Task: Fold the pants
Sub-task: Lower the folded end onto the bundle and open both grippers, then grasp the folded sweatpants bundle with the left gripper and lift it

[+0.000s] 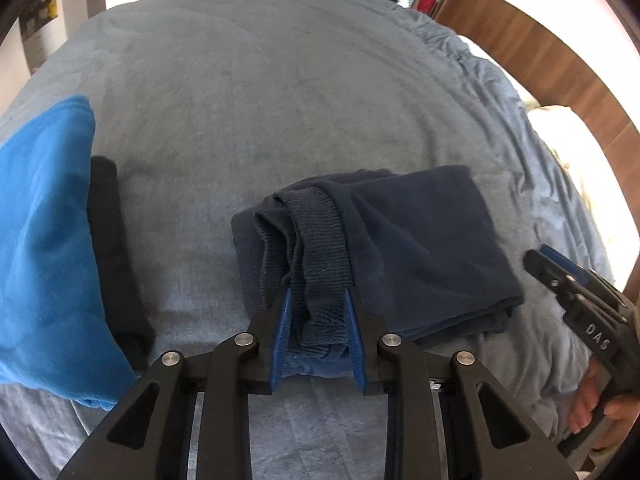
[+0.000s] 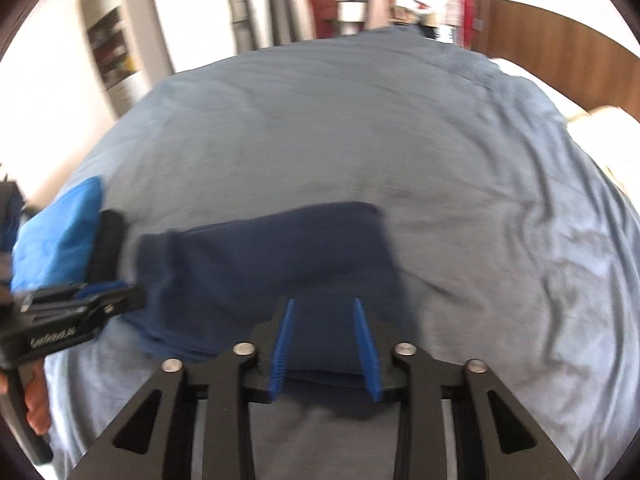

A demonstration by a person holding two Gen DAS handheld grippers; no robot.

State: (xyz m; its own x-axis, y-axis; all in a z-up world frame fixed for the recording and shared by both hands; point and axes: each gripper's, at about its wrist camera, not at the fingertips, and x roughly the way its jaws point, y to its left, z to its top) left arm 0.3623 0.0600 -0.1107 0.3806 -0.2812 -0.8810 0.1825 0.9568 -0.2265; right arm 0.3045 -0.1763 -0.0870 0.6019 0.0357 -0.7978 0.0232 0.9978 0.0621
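Note:
Navy pants (image 1: 420, 248) lie folded into a thick rectangle on the grey-blue bedspread (image 1: 260, 92). My left gripper (image 1: 319, 294) is at their left end, and a bunched ribbed band (image 1: 320, 240) fills the gap between its blue pads (image 1: 283, 332). The left gripper (image 2: 132, 292) shows at the same end in the right wrist view. My right gripper (image 2: 323, 302) hovers open over the near edge of the pants (image 2: 260, 256), nothing pinched between its pads; this view is blurred. It also shows, held by a hand, right of the pants as the right gripper (image 1: 538, 258).
A bright blue garment (image 1: 44, 240) and a black folded piece (image 1: 112, 248) lie left of the pants. The wooden headboard (image 1: 540, 60) and a white pillow (image 1: 560, 132) border the bed on the right. Hanging clothes and shelves (image 2: 112, 52) stand beyond the far edge.

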